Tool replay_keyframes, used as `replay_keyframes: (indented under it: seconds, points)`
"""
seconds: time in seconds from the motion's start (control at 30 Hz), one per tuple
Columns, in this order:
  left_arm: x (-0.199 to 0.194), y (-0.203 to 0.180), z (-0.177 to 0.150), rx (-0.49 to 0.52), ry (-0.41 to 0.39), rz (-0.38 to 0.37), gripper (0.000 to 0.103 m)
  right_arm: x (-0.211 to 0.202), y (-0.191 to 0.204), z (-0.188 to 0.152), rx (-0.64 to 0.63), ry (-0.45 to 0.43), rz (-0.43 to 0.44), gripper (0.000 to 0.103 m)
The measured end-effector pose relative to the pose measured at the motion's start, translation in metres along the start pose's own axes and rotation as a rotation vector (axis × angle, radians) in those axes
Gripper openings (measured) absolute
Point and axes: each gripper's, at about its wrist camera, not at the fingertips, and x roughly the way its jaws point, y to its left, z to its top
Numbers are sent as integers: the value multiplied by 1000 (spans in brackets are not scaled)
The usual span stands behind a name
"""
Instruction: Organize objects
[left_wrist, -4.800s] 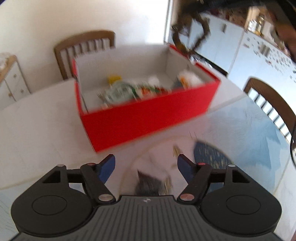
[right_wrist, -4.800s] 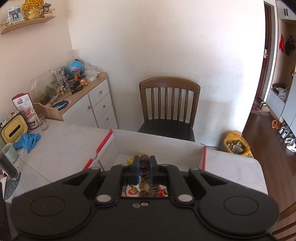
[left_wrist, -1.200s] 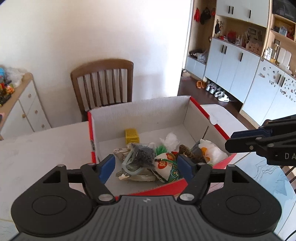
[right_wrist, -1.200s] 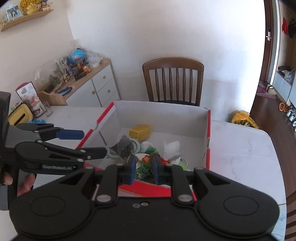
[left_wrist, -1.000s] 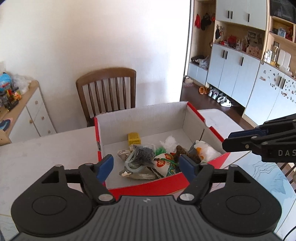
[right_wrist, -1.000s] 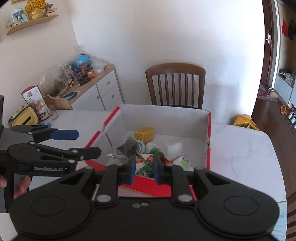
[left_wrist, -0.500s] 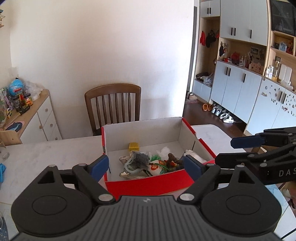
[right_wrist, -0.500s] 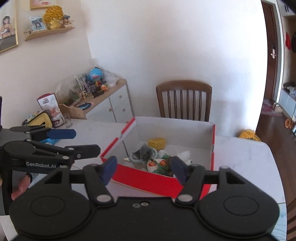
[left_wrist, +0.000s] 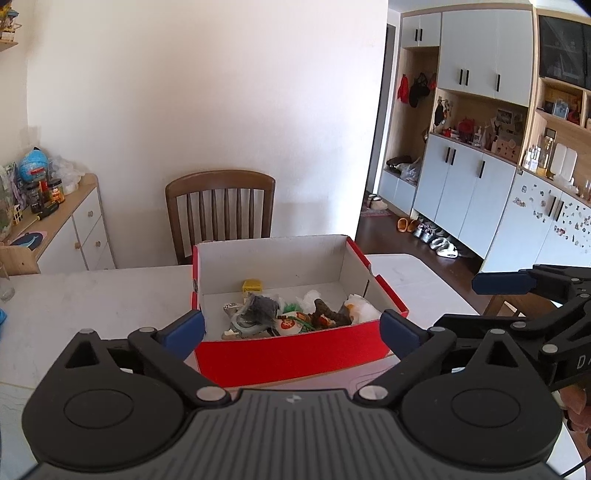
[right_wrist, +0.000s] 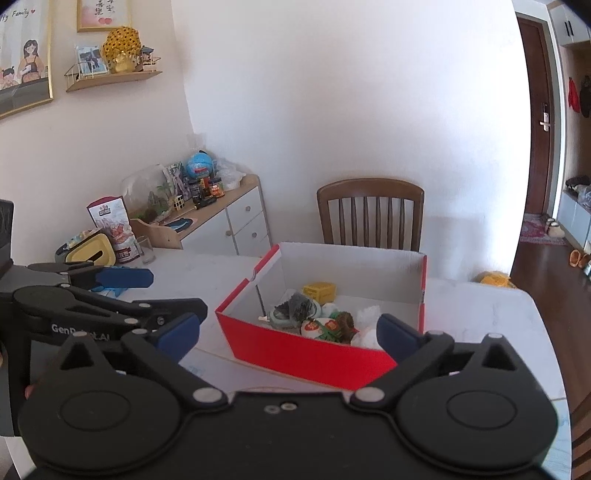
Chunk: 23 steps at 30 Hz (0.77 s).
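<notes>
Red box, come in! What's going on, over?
Both tongs, left and right, just opened, empty. Red box on table, toys inside. Nothing in the way.

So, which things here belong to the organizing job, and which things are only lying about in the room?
Part of the job:
- red box on the table
- small items inside it, such as the yellow block and white wad
- left gripper and right gripper, both open and empty

Only lying about:
- wooden chair
- globe and jars on the sideboard
- drinking glass
- shoes on the floor
</notes>
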Motion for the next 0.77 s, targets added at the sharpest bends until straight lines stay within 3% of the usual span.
replay_keyframes:
  seconds: [0.47,0.77]
  points:
    - [-6,-10,-10,24,-20,35,102,-11,-6,-10,27,-6,-9,102]
    - [-5,-3,-11,-10,-18,36,102,-14,-6,-17,49,6,-18,102]
